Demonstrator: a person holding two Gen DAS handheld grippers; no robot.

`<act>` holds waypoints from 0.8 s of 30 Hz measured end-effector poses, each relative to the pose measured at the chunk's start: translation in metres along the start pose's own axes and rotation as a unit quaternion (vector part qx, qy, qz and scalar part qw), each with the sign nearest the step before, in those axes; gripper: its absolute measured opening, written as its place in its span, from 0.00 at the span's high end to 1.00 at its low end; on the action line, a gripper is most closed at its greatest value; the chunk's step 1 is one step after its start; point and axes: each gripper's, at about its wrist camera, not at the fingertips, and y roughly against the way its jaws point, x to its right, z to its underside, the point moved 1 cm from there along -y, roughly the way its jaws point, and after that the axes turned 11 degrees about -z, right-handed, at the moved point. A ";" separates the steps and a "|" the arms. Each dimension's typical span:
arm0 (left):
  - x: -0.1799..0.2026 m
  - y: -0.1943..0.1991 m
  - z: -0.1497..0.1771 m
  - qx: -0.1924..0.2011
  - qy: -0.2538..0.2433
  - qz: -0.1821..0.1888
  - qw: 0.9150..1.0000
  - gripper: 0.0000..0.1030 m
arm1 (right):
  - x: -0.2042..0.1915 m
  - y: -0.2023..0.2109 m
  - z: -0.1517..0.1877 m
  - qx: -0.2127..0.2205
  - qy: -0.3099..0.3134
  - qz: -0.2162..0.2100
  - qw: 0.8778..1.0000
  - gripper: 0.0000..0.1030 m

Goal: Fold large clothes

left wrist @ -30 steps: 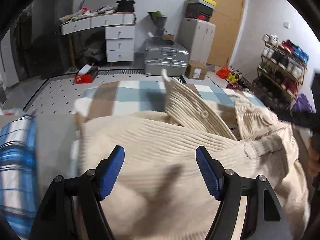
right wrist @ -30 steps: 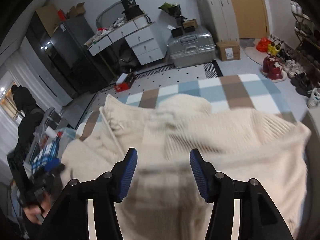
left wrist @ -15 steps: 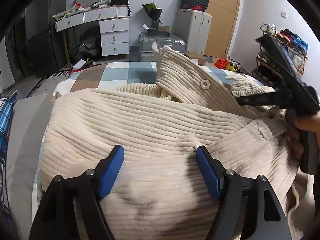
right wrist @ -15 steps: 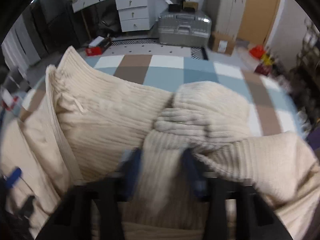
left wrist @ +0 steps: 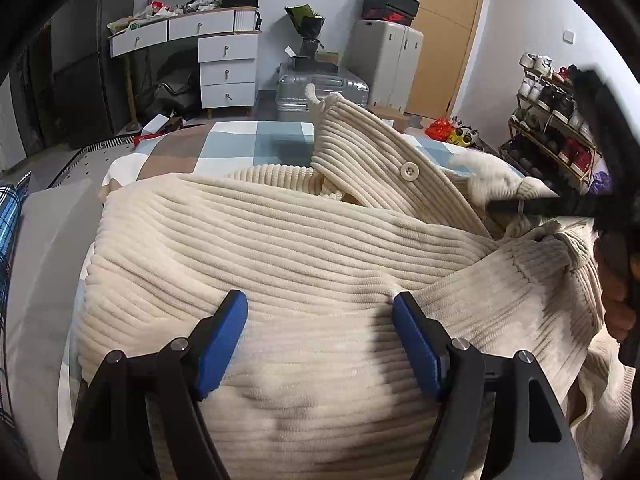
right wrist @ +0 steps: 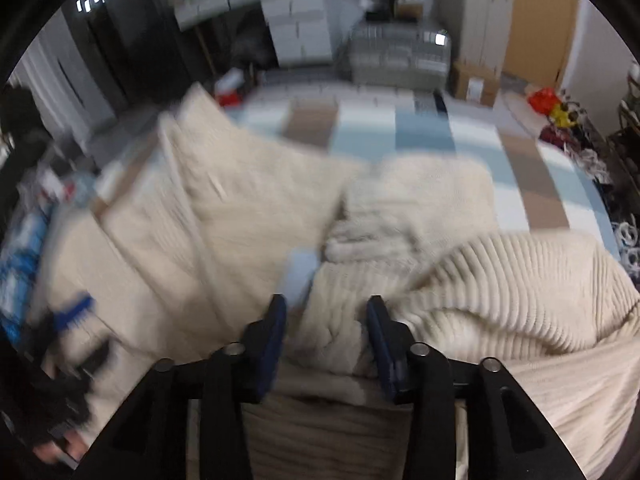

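A large cream corduroy garment (left wrist: 280,240) lies bunched on the checked bed cover (left wrist: 248,140). One flap with a button (left wrist: 408,171) stands up at the back. My left gripper (left wrist: 318,304) hovers open just over the garment's broad front, nothing between its blue pads. In the right wrist view, my right gripper (right wrist: 326,312) is low over a rumpled fold (right wrist: 340,320) of the garment (right wrist: 520,288). Its jaws are opening, with that fold between them and a gap showing at the left pad. The right gripper's black body (left wrist: 560,204) and a hand (left wrist: 616,280) show at the left view's right edge.
Beyond the bed stand a white drawer desk (left wrist: 224,64), a silver suitcase (left wrist: 320,84), stacked boxes and a wooden door (left wrist: 448,32). A shoe rack (left wrist: 552,120) lines the right wall. A blue plaid cloth (left wrist: 10,216) lies at the left.
The right gripper dropped toward the garment, shut briefly on a fold, and its jaws now stand apart again. The left gripper settled low over the garment and has held still since.
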 end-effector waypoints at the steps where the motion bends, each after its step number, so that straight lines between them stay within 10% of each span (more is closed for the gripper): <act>1: 0.001 0.000 0.000 0.000 -0.001 -0.001 1.000 0.31 | -0.005 0.002 -0.004 0.011 0.006 -0.009 1.000 0.40; 11: 0.001 0.001 0.000 0.000 -0.001 0.000 1.000 0.31 | -0.052 -0.061 -0.040 -0.015 -0.002 -0.116 0.993 0.41; 12: 0.001 0.001 0.000 0.000 -0.001 0.000 1.000 0.31 | -0.057 -0.066 -0.040 -0.016 -0.005 -0.116 0.993 0.45; 14: 0.000 0.001 0.000 0.000 -0.001 0.000 1.000 0.31 | -0.060 -0.067 -0.033 -0.025 0.003 -0.093 0.995 0.96; 17: 0.000 0.001 0.000 0.000 0.000 0.001 1.000 0.31 | -0.051 -0.031 -0.029 0.036 -0.005 -0.150 0.988 0.97; 20: 0.000 0.002 0.000 0.000 0.000 0.002 1.000 0.31 | -0.024 0.007 -0.016 0.085 -0.047 -0.148 0.984 0.97; 24: 0.000 0.002 0.000 -0.001 -0.002 0.002 1.000 0.31 | 0.024 -0.008 0.003 -0.003 -0.120 -0.052 0.991 0.97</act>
